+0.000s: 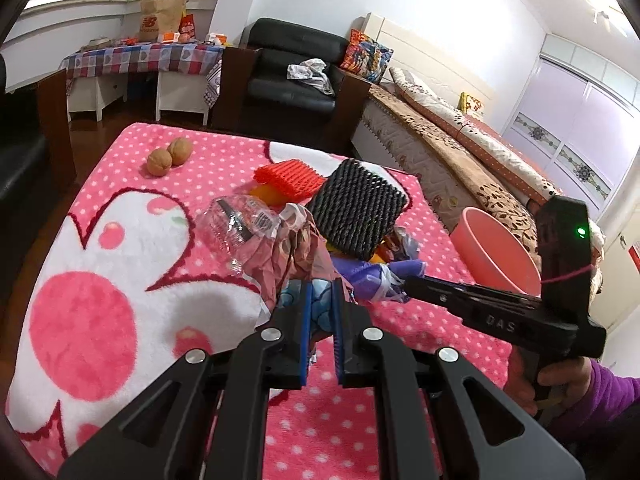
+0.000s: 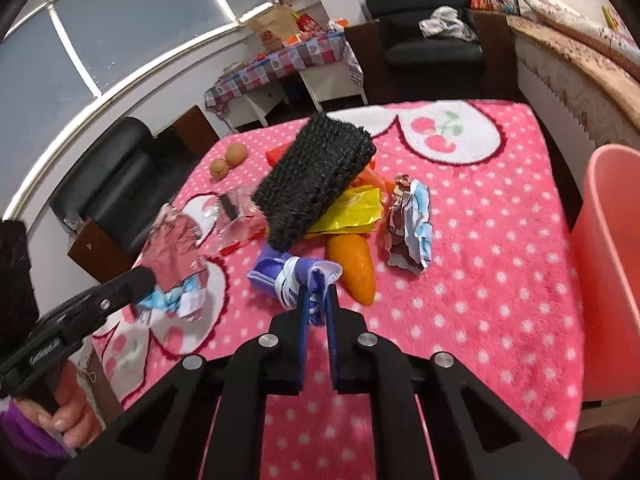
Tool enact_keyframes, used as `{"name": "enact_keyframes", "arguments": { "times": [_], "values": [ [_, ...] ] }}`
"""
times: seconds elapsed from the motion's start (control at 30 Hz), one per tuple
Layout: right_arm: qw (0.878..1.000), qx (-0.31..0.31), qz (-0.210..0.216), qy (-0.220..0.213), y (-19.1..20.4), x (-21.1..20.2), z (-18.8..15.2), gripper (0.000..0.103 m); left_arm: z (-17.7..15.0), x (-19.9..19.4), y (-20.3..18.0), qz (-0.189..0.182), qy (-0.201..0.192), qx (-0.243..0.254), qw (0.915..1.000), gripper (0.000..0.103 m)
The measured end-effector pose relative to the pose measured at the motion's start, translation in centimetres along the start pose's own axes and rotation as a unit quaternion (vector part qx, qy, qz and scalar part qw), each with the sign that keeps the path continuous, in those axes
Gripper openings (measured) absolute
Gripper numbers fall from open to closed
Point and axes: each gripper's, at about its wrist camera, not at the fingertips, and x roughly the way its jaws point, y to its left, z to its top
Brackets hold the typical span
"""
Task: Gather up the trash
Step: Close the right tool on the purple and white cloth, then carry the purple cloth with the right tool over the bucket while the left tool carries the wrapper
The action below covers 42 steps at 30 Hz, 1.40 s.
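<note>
On the pink dotted blanket lies a pile of trash. My left gripper is shut on a crumpled red-brown foil wrapper with a blue printed end. In the right wrist view the same wrapper hangs from the left gripper. My right gripper is shut on a purple and white wrapper, and in the left wrist view it comes in from the right onto that wrapper. A black foam net lies tilted over the pile.
A pink bin stands at the blanket's right edge. Also in the pile are a yellow wrapper, an orange piece, a crumpled brown and blue wrapper, a crushed clear bottle and a red foam net. Two walnuts lie at the far left.
</note>
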Motion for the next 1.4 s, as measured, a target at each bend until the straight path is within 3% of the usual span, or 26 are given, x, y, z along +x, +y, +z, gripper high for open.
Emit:
{"name": "enact_keyframes", "arguments": {
  "times": [0.33,0.73,1.13,1.4],
  "values": [
    [0.999,-0.012,-0.006,-0.041,-0.9,-6.6,-1.3,0.007,0.9,0.1,-2.4,-0.018,-0.008,0.023,0.9996,0.009],
    [0.991,0.044,-0.063,-0.109,-5.4,-13.4,-2.4,0.007,2.2,1.6,-7.7,-0.05,-0.012,0.072,0.9961,0.009],
    [0.976,0.097,-0.124,-0.15,-10.0,-17.7,-3.4,0.008,3.2,4.5,-14.4,-0.09,-0.012,0.131,0.9873,0.009],
    [0.966,0.13,-0.155,-0.158,-12.9,-19.2,-4.0,0.008,3.6,7.1,-17.3,-0.111,0.004,0.136,0.9844,0.009]
  ]
}}
